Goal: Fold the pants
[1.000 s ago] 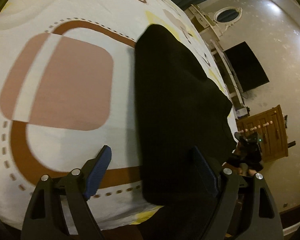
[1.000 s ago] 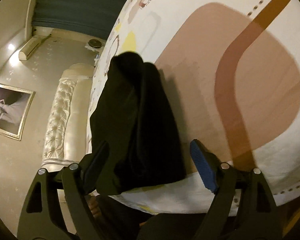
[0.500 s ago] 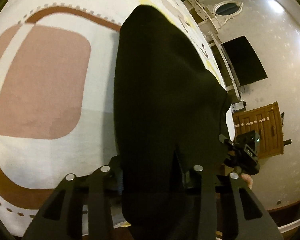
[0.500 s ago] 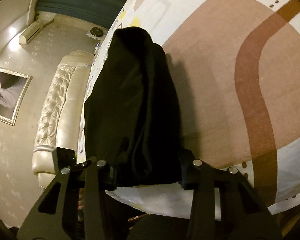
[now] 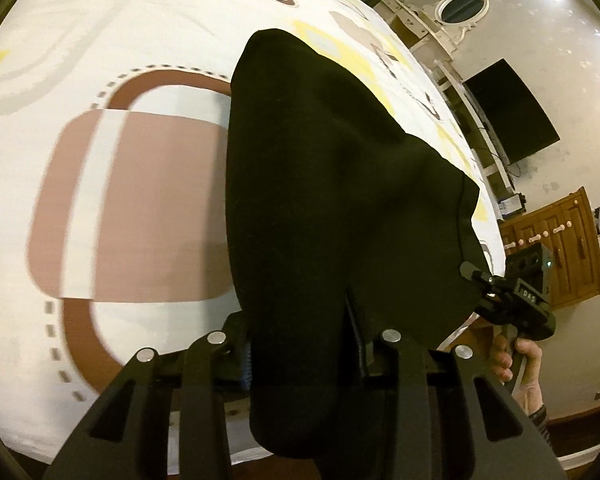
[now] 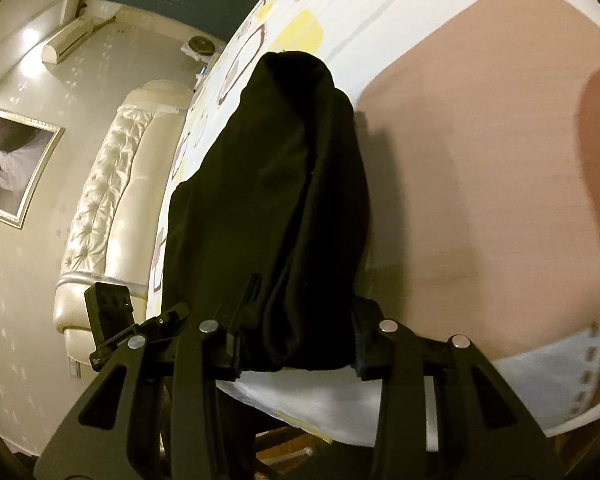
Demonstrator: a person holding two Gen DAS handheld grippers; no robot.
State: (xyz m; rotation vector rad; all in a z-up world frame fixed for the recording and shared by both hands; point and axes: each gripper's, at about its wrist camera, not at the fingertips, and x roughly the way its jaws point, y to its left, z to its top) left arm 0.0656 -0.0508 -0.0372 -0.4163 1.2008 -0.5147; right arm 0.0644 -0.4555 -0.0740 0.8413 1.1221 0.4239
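Bedroom, patterned bed cover under everything. Black pants lie on the bed, running from 6 toward 12 o'clock. Left claw and right claw, right closing, each clenched on the near edge, likely to carry it over for a fold. Fabric dark, thick, bunched.

Quick headcount: one pair of black pants, lying on one bed with a patterned cover. Two claws total, the left claw and the right claw, each clamped on the pants' near end. One hand visible, on the right claw's handle. Around the room: one dark TV screen, one wooden cabinet, one oval mirror, one framed picture, one padded headboard, one air conditioner.
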